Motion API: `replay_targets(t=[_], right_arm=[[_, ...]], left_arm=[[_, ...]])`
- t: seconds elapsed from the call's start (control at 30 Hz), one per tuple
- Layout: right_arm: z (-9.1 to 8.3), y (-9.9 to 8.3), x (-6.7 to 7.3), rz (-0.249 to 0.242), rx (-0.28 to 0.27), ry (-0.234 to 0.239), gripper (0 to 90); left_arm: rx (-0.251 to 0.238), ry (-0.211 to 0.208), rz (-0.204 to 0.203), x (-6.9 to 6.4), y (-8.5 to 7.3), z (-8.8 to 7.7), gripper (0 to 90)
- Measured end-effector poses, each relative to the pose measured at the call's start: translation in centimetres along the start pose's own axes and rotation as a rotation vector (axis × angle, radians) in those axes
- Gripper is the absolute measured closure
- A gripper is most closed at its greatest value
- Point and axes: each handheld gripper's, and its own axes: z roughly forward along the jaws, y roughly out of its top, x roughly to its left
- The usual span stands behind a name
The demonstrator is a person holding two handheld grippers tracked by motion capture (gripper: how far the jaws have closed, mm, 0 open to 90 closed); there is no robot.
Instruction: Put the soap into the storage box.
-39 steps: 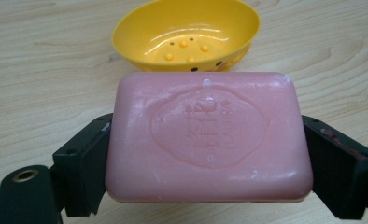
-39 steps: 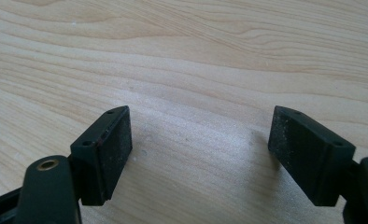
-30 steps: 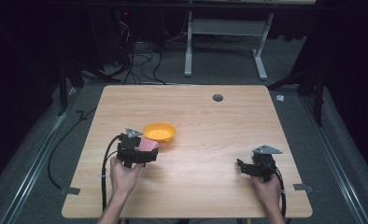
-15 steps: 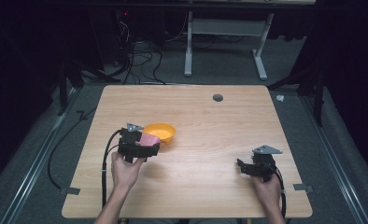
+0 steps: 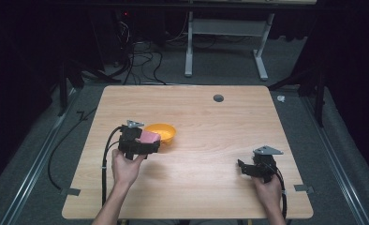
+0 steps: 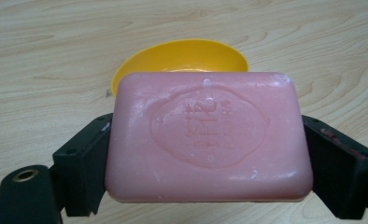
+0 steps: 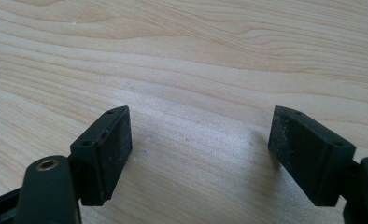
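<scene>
Holding a pink soap bar point(image 6: 209, 140) in the left gripper point(image 5: 147, 143); the jaws are clamped on its two short ends, embossed face turned toward the camera in the left gripper view. I'm seeing the bar clear of the tabletop point(image 5: 206, 117), sitting just at the near rim of the yellow bowl point(image 5: 163, 133); in the left gripper view the bowl point(image 6: 182, 58) is showing right behind the bar's top edge, and I can't tell whether the two are touching. The bowl is sitting on the left half of the tabletop, opening up. My left hand point(image 5: 125, 166) is gripping the tool from below, cable looping off to the left.

The right gripper point(image 5: 244, 168) is resting low near the front right of the tabletop, well apart from bowl and soap. Its jaws are standing wide apart with bare wood grain between them in the right gripper view. My right hand point(image 5: 268, 187) is holding it from behind.
</scene>
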Motion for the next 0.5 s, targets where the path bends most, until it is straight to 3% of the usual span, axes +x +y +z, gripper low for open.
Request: replay_targets(t=[0.37,0.5], right_arm=[[0.0,0.0,0.0,0.001,0.000,0.000,22.2],[0.0,0.0,0.0,0.001,0.000,0.000,22.1]], left_arm=[[0.013,-0.001,0.022,-0.4,1.1,0.4,13.6],[0.013,-0.015,0.009,-0.4,1.3,0.7,13.6]])
